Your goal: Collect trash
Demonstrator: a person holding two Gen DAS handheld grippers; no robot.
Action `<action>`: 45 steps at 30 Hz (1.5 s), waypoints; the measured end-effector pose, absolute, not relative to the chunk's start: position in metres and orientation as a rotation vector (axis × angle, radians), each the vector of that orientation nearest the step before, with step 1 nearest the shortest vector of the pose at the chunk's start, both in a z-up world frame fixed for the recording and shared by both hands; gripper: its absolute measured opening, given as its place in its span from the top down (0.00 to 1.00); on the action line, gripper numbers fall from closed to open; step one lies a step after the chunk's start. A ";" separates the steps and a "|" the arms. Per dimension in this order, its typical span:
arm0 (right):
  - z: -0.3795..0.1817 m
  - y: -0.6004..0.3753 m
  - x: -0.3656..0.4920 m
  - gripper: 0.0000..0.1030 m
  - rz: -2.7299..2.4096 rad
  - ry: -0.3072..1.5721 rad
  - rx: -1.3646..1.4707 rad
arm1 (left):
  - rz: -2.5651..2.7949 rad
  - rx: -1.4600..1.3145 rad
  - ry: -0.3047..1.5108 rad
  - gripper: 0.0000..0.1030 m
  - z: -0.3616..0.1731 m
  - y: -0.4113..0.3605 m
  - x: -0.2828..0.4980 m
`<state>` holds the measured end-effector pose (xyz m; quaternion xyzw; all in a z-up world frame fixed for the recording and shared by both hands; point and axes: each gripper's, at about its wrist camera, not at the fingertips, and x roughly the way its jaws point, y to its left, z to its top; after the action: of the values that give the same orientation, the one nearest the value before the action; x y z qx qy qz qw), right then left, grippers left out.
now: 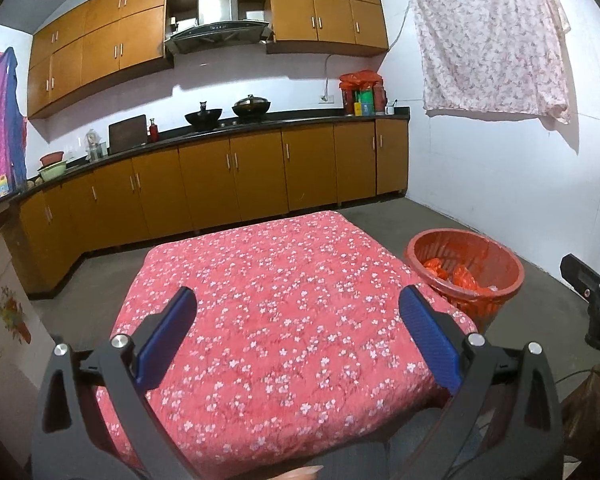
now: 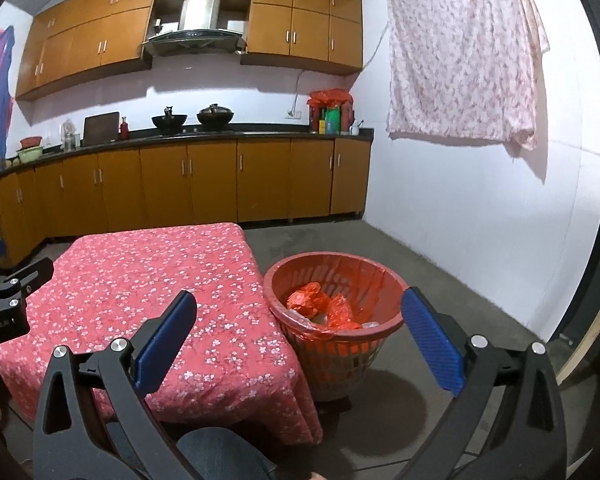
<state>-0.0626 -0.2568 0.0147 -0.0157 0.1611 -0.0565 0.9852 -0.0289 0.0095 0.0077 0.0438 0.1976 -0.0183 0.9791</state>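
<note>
A red plastic waste basket (image 1: 466, 272) (image 2: 334, 312) lined with a red bag stands on the floor at the right of a low table. Crumpled red wrappers (image 2: 320, 306) and some pale scraps lie inside it. The table wears a red flowered cloth (image 1: 284, 320) (image 2: 140, 304) with nothing lying on it. My left gripper (image 1: 298, 340) hovers over the near half of the cloth, its blue pads wide apart and nothing between them. My right gripper (image 2: 300, 344) hangs open near the basket's front rim, also holding nothing. The other gripper shows at each view's edge.
Brown kitchen cabinets (image 1: 260, 176) with a dark counter, two woks (image 1: 228, 114) and a hood run along the far wall. A flowered sheet (image 2: 464, 56) hangs on the white right wall. Grey concrete floor (image 2: 440, 280) surrounds the table. A person's knee (image 2: 224, 456) is at the bottom.
</note>
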 end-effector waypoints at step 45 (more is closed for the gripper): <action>0.004 -0.249 -0.063 0.02 -0.137 0.352 0.003 | -0.012 0.037 0.403 0.04 0.007 0.020 -0.030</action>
<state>-0.0634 -0.2493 0.0039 0.0014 0.1751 -0.0679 0.9822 -0.0297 0.0196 0.0065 0.0185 0.2001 -0.0057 0.9796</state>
